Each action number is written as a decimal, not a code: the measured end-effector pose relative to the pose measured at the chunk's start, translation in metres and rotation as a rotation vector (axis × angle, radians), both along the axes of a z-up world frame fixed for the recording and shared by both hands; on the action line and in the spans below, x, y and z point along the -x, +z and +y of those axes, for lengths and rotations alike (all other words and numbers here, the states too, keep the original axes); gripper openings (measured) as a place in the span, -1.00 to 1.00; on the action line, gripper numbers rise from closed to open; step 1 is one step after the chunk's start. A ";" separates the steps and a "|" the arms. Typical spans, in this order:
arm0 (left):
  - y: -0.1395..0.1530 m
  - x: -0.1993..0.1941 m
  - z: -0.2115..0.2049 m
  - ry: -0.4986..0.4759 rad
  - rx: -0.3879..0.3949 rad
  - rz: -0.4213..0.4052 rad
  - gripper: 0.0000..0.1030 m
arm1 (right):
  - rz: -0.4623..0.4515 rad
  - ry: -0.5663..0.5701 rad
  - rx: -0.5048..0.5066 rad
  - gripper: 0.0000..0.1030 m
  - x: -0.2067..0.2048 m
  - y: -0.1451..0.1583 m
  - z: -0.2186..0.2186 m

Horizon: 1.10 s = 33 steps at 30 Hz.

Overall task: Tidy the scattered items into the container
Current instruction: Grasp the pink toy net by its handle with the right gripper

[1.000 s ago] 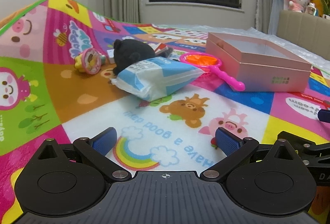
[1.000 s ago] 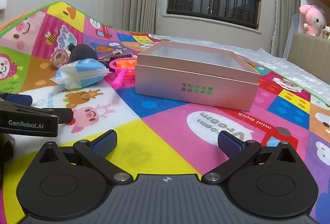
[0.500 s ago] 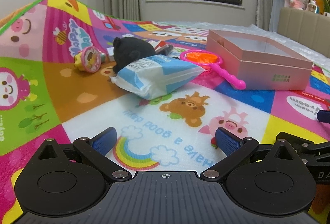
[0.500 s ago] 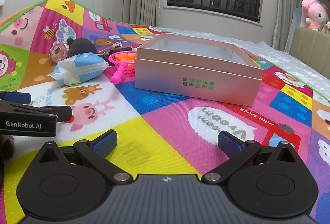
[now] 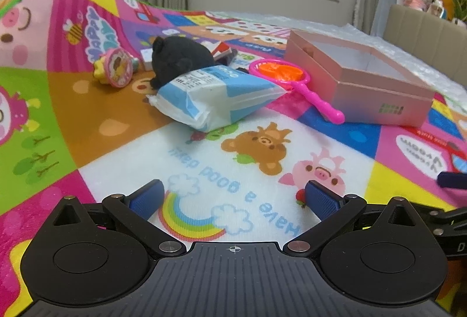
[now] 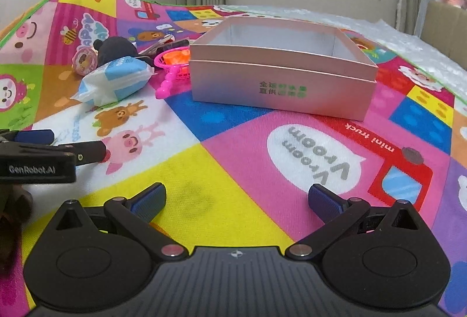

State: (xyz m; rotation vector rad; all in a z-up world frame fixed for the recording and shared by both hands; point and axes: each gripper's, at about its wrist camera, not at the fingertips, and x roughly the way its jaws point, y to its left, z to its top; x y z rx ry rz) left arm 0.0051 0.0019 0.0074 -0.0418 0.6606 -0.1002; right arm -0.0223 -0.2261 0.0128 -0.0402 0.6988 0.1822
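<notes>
Ahead of my right jaws, both pairs apart: rectangular pink cardboard box point(image 6: 280, 83), nothing visible inside; crinkly blue-white packet point(image 5: 216, 95) left.

Hovered low over the play mat point(image 5: 122, 124), left gripper point(image 5: 233, 197) spread wide and empty. Ahead lay a blue-and-white packet point(image 5: 216, 95) against a black plush point(image 5: 178, 60), pink net scoop point(image 5: 294, 80) just beside the open pink box point(image 5: 379, 101).
</notes>
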 end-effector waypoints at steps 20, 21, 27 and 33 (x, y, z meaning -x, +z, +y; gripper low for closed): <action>0.040 0.003 0.064 0.133 0.088 -0.194 1.00 | -0.282 0.167 0.489 -0.31 -0.052 0.019 0.134; 0.037 0.002 0.066 0.132 0.100 -0.180 1.00 | -0.273 0.164 0.513 -0.45 -0.057 0.013 0.138; 0.025 -0.005 0.080 0.153 0.161 -0.126 1.00 | -0.198 0.162 0.488 -0.77 -0.056 0.011 0.136; 0.021 -0.005 0.072 0.133 0.153 -0.118 1.00 | -0.151 0.297 0.322 -0.77 0.015 0.038 0.095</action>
